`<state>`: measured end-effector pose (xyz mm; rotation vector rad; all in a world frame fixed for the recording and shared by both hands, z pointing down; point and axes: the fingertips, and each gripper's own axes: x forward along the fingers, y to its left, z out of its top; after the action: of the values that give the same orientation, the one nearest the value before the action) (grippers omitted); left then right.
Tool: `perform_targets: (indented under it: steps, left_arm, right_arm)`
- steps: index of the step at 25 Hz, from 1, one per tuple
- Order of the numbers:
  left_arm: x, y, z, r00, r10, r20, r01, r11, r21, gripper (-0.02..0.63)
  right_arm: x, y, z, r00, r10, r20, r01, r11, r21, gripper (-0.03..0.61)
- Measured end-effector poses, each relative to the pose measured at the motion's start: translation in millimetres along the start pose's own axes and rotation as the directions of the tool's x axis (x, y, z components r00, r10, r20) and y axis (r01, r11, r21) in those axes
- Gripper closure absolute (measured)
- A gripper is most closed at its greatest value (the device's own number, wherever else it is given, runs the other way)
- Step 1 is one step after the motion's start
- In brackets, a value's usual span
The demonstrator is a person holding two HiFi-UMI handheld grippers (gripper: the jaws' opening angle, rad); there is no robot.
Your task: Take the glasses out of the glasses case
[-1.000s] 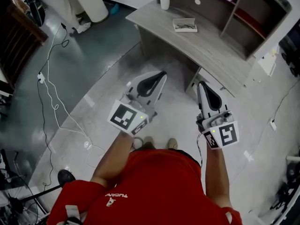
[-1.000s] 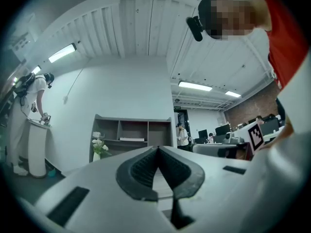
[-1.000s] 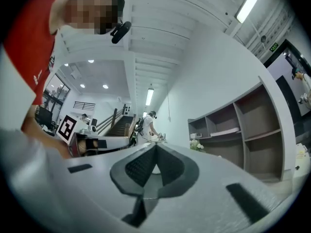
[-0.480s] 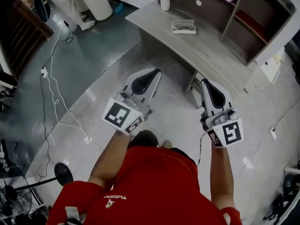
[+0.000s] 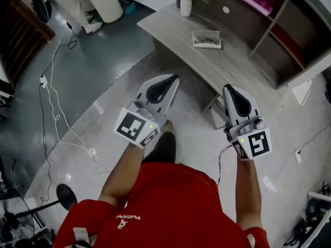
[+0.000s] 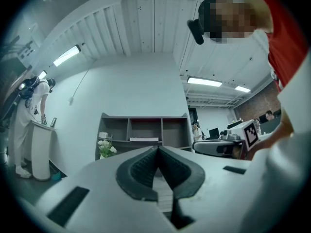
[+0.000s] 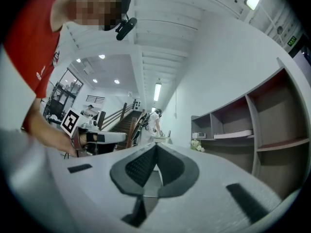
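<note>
The glasses case [image 5: 207,39] lies open on the grey desk [image 5: 170,22] at the top of the head view, pale, with dark glasses inside it. Both grippers hang in the air over the floor, well short of the desk and pointing toward it. My left gripper [image 5: 173,78] is shut with nothing between its jaws; its dark pads [image 6: 146,168] meet in the left gripper view. My right gripper [image 5: 229,88] is shut and empty too, its pads [image 7: 142,166] closed together. Neither gripper view shows the case.
A white vase of flowers [image 5: 185,4] stands at the desk's far end. A shelf unit [image 5: 279,25] rises behind the desk. Cables [image 5: 51,102] trail over the floor on the left. A white bin [image 5: 106,1] stands at the top left. A person in white [image 6: 29,125] stands far off.
The person has stepped forward: both grippers moved toward the desk, and the desk with the case has shifted right and nearer in the head view. Both grippers stayed shut.
</note>
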<state>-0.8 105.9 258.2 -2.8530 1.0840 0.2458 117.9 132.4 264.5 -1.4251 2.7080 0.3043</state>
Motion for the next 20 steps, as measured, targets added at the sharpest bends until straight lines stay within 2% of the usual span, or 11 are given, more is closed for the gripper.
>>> perform_targets:
  steps: [7, 12, 17, 20]
  left_arm:
    - [72, 95, -17, 0.998, -0.055, -0.003, 0.055, 0.998, -0.017, 0.604]
    - [117, 162, -29, 0.995, -0.1, -0.006, 0.1, 0.995, -0.018, 0.604]
    - [152, 196, -47, 0.983, -0.181, -0.023, 0.181, 0.983, -0.017, 0.604]
    - [168, 208, -59, 0.976, -0.213, -0.048, 0.212, 0.977, -0.037, 0.604]
  right_arm:
    - [98, -62, -36, 0.994, -0.023, -0.11, 0.017, 0.998, -0.056, 0.574]
    - [164, -110, -64, 0.986, -0.067, -0.155, 0.054, 0.995, -0.083, 0.574]
    - [208, -144, -93, 0.974, -0.104, -0.201, 0.086, 0.992, -0.097, 0.574]
    - [226, -161, -117, 0.959, -0.103, -0.265, 0.073, 0.99, -0.121, 0.574]
